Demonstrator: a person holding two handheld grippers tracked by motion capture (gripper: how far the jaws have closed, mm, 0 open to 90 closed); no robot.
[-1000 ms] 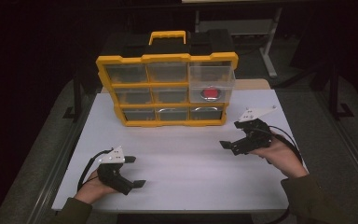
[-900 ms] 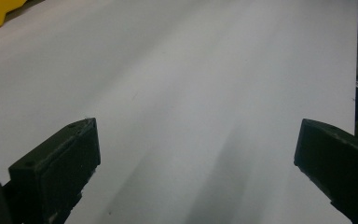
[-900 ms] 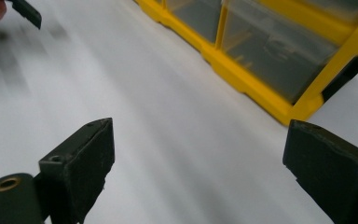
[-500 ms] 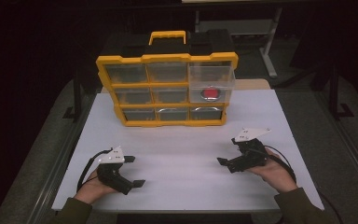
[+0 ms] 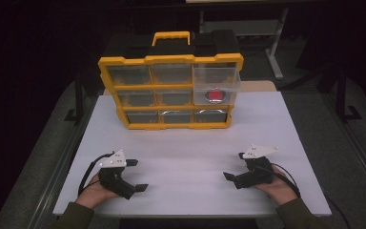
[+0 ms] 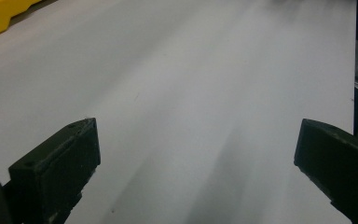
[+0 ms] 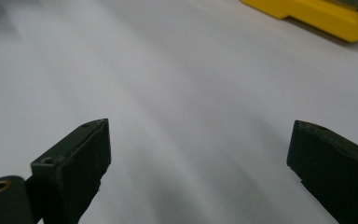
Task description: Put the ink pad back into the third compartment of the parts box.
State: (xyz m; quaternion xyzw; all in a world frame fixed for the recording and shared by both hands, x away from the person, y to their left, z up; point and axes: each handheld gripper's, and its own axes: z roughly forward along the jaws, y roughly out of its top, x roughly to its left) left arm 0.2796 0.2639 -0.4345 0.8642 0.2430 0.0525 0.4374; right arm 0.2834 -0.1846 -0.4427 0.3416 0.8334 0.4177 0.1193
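A yellow organizer (image 5: pixel 171 90) with clear drawers and a handle stands upright at the back of the white table (image 5: pixel 190 143). Its right middle drawer (image 5: pixel 217 86) is pulled out and holds a red object (image 5: pixel 215 95). My left gripper (image 5: pixel 137 175) rests near the table's front left, open and holding nothing. My right gripper (image 5: pixel 235 165) sits at the front right, also open and holding nothing. In the left gripper view the gripper (image 6: pixel 193 163) has its jaws wide apart over bare table. The right gripper (image 7: pixel 200 158) in its own view looks the same.
A corner of the organizer (image 6: pixel 0 11) shows at the top left of the left gripper view. The organizer's base (image 7: pixel 317 14) crosses the top right of the right gripper view. Dark floor and a metal stand (image 5: pixel 276 52) lie beyond the table.
My right gripper has drawn back from near the organizer toward the table's front right edge. The left gripper has stayed put.
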